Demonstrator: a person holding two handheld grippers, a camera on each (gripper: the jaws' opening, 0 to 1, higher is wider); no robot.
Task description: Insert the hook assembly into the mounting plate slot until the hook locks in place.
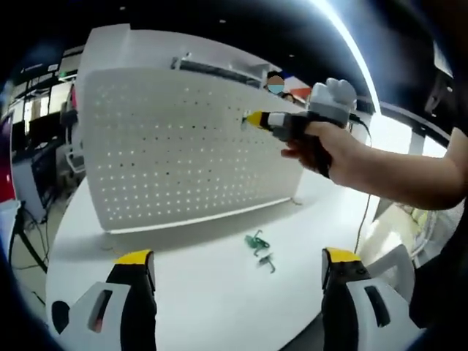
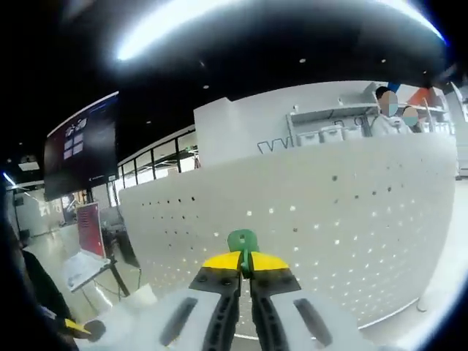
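Yellow-tipped jaws of the left gripper stand wide apart above a white table, with nothing between them. Beyond them, two green hooks lie loose on the table before an upright white pegboard. A hand holds the right gripper at the board's upper right. Seen from the right gripper view, the right gripper pinches a green hook close to the pegboard.
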